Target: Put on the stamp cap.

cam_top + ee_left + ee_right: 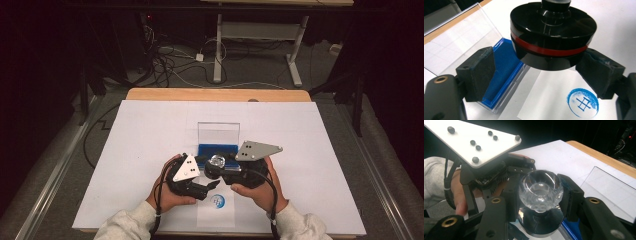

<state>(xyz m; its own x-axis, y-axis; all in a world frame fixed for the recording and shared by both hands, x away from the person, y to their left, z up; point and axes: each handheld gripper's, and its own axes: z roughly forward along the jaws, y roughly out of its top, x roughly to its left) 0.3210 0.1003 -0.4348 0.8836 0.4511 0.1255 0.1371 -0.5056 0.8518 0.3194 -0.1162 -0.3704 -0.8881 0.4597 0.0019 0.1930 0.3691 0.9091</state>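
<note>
A stamp with a clear faceted knob (540, 188) and a round black base with a red band (552, 32) hangs just above the table, in front of a blue ink pad (504, 67). My right gripper (540, 187) is shut on the knob. My left gripper (539, 56) is open, its pads standing on either side of the black base; the left pad is clearly apart from it. In the high view both grippers meet at the table's near middle, left gripper (212, 184) and right gripper (220, 167). A blue round print (582, 102) lies on a small paper sheet (544, 97) under the stamp.
The ink pad's clear lid (218, 131) stands upright behind the pad. A large white sheet (150, 140) covers the wooden table (215, 94). Beyond the table, cables (165, 65) lie on the floor by a white desk frame (218, 50).
</note>
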